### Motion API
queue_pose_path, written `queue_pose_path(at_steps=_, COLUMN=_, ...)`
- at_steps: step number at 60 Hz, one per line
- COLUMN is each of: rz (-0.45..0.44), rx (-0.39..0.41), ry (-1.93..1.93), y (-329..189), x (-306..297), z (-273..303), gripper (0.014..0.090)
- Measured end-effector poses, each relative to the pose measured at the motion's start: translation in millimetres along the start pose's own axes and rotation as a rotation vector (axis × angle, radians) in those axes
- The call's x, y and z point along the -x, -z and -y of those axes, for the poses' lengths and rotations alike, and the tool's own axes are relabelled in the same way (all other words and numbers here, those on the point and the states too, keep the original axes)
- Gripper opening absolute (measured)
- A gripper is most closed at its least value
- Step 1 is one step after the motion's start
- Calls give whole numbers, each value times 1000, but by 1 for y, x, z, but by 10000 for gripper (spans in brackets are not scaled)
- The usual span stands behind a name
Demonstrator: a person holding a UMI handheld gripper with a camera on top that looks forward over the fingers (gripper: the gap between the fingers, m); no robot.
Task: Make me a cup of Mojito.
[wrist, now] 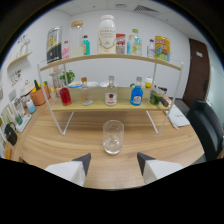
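gripper (pixel 114 162): fingers apart, holding nothing | clear round glass cup (pixel 113 136): on the wooden table (pixel 60 145), just ahead of the fingers | two-level shelf (pixel 110 105): bottles behind, one maybe blue

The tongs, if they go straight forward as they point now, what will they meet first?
Most likely the empty clear glass, standing on the wooden table just ahead of the open tongs, in line with their gap. Behind it is the two-tier shelf of bottles, though depth is hard to judge.
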Motion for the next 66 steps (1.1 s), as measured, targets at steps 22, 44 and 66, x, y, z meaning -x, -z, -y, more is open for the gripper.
queue_pose_path(at_steps=22, rz=-29, rx=21, ry=10, y=12, x=-15, z=-15, gripper=861)
queue_pose_path(at_steps=44, rz=-33, rx=61, ry=-70, y=29, x=-100, z=-22, gripper=864)
queue_pose_path(at_steps=66, rz=43, rx=-50, ry=-42, y=-39, x=-158, z=92, gripper=851)
